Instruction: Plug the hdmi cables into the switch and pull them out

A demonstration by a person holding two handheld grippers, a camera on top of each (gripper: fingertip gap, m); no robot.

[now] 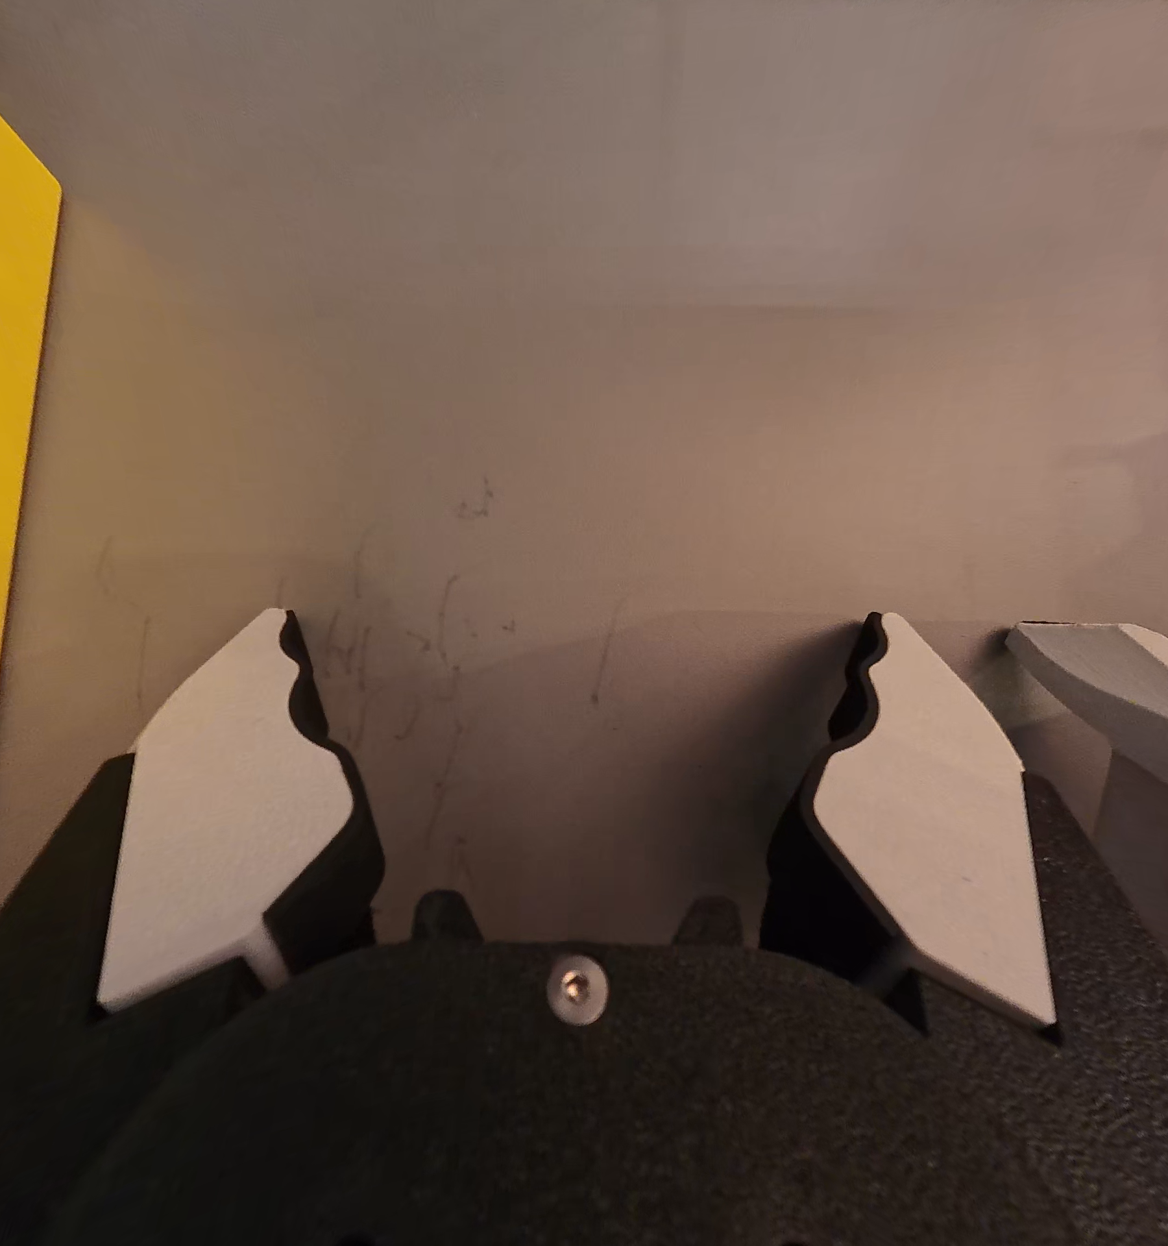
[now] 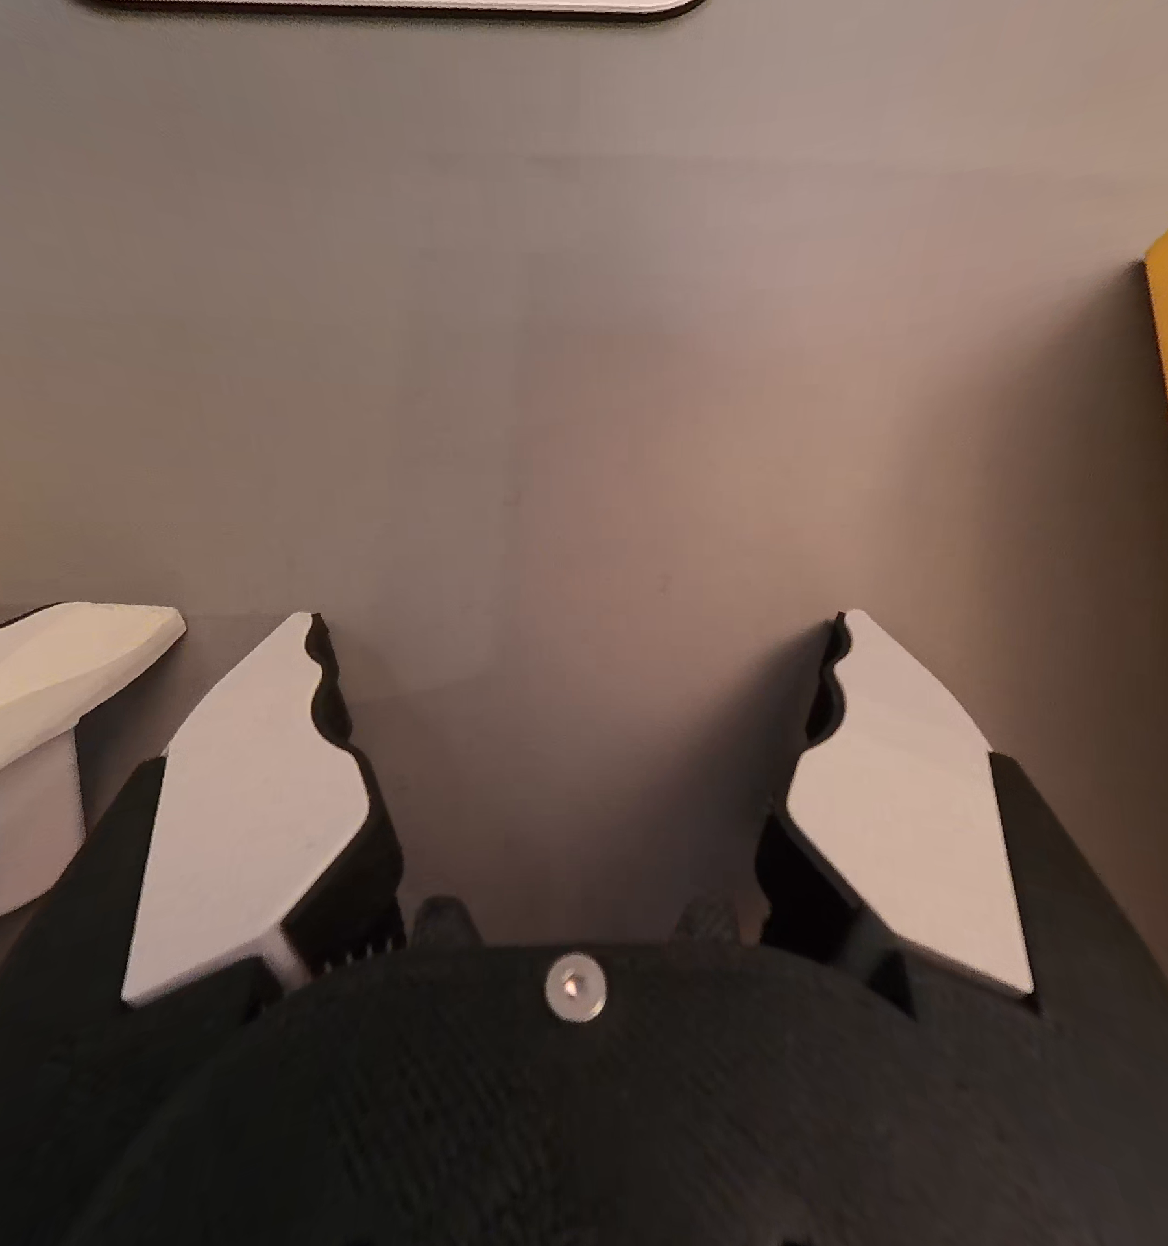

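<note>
Grey tabletop [image 1: 568,337] is all that lies between both spread, empty tongs, the left gripper [image 1: 581,617] beside the right gripper [image 2: 578,617], with no cable or switch in sight, so I judge nothing is started and finding them comes next.

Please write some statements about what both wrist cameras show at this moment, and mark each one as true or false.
1. The left gripper is open with nothing between its white fingers. True.
2. The right gripper is shut on a black cable. False: it is open and empty, and no cable shows in either view.
3. A flat yellow panel lies at the left edge of the left wrist view. True.
4. The grey matte tabletop is covered with blue cloth. False: it is bare, with faint scratches.
5. A white object with a dark rounded edge shows at the top of the right wrist view. True.
</note>
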